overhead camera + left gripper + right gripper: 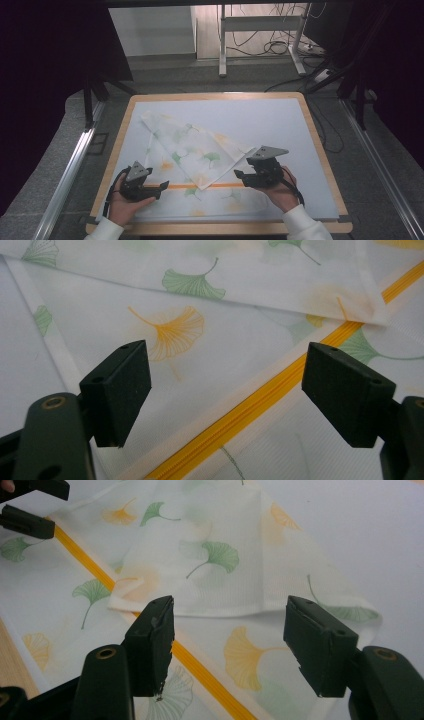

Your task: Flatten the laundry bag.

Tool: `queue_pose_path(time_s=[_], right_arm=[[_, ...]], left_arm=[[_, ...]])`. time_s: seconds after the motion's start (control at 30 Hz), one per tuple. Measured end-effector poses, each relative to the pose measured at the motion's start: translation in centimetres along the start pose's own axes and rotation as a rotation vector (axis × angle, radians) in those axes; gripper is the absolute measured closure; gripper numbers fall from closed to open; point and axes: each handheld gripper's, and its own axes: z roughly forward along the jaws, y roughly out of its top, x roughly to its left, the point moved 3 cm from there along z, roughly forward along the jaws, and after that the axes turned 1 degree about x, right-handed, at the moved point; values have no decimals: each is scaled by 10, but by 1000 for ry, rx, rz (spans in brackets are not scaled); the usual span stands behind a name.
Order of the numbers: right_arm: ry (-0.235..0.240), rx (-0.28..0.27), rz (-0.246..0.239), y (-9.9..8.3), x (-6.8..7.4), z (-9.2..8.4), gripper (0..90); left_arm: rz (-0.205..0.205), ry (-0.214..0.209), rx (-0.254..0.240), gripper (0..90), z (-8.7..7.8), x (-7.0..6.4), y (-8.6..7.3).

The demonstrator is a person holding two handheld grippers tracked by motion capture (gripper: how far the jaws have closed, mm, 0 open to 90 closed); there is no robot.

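On table (320, 150): folded leaf-print cloth (192, 150)

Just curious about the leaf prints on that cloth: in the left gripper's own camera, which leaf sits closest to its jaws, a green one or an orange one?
The orange ginkgo leaf, just above the left jaw. The green leaf lies farther up the cloth, beyond a fold edge.

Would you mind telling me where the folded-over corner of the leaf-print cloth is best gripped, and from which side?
Probably at the tip of the folded corner, where it lies across the orange stripe. That hemmed point is a loose top layer on the cloth, so one jaw could slide beneath it. Coming in low from the person's right seems best: the right hand-held gripper is open and already faces that edge.
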Motion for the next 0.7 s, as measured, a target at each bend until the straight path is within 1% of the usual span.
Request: queue_pose_path(time_s=[0.07,0.1,0.27,0.33,0.37,0.4,0.47,0.5,0.6,0.67,0.7], right_arm=[[0,4,-6,5,1,2,365],[0,3,-6,7,1,2,365],[9,3,-9,15,4,8,366],[25,13,-16,17,7,13,364],[25,13,-16,17,7,13,364],[42,25,-33,19,11,18,357],[50,27,-36,20,13,21,357],[62,38,-50,21,16,26,357],[64,43,-58,23,18,29,360],[71,51,-64,24,21,34,362],[75,48,-63,24,22,36,364]], left_arm=[[0,0,0,197,-1,0,0],[-6,2,-9,197,-2,1,-1],[0,8,-9,198,-3,0,-1],[2,9,-6,198,-3,0,-1],[2,9,-6,198,-3,0,-1],[2,10,-3,198,-2,0,-1],[2,11,-2,198,-2,0,-2],[0,8,-7,197,-2,0,-1],[3,10,-7,196,-2,0,-2],[-16,3,-6,196,-3,1,-5],[-16,3,-6,196,-3,1,-5]])
